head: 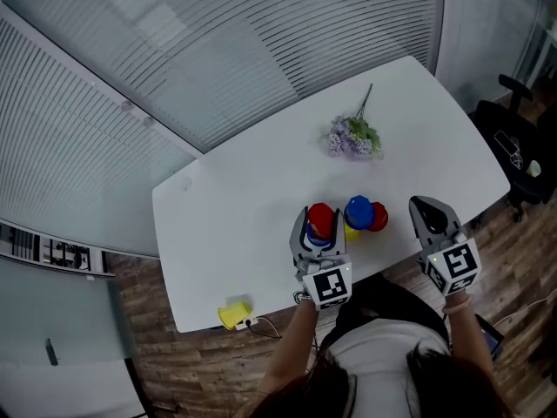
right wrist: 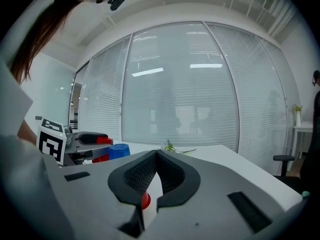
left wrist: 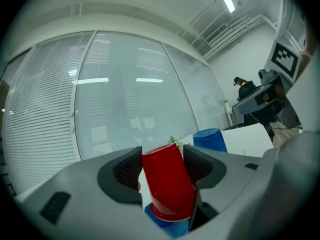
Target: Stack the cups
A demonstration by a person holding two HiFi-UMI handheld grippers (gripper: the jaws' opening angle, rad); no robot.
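One red cup gripped over the tabletop
Left hand-held gripper clamped on it, upturned, blue cup just under its rim; right hand-held gripper closed, empty; second blue cup stands between them.

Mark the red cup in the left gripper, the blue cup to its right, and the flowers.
red cup (left wrist: 167, 184), left gripper view, side wall.
blue cup (head: 358, 209), head view, its top.
flowers (head: 352, 138), head view, purple blooms.

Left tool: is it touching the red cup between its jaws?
Touching. The left gripper view shows the left tool with both pads pressed against the sides of the red cup, no gap on either side.
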